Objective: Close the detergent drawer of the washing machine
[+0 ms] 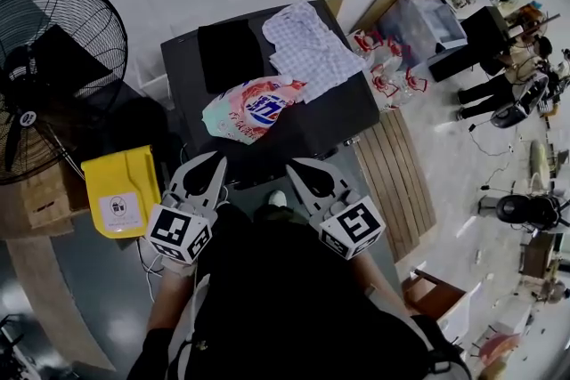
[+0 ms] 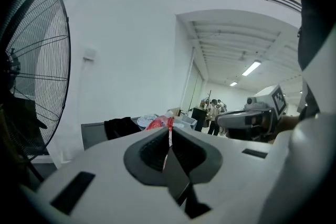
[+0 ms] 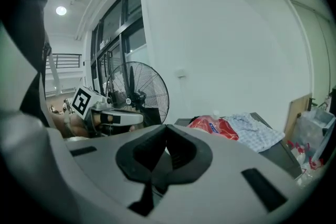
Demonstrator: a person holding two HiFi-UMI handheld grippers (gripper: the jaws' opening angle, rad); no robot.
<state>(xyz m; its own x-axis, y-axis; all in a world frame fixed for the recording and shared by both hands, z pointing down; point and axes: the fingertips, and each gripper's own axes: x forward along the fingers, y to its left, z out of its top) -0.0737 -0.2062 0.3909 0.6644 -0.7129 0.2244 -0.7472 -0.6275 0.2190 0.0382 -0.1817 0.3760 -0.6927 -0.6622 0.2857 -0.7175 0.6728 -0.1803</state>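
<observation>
My left tool (image 1: 214,161) has its jaws pressed together with nothing between them. My right tool (image 1: 296,165) is the same, closed and empty. Both point toward the washing machine (image 1: 183,93), which is just ahead of their tips. On its dark top, beyond the tools, lie a detergent pouch (image 1: 254,109), a checked cloth (image 1: 307,44) and a black cloth (image 1: 230,53). I cannot make out the detergent drawer itself. A yellow box (image 1: 120,191) sits just outside the left tool, with a fan (image 1: 53,67) farther out.

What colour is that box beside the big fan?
The box is yellow, clearest in the head view.
</observation>
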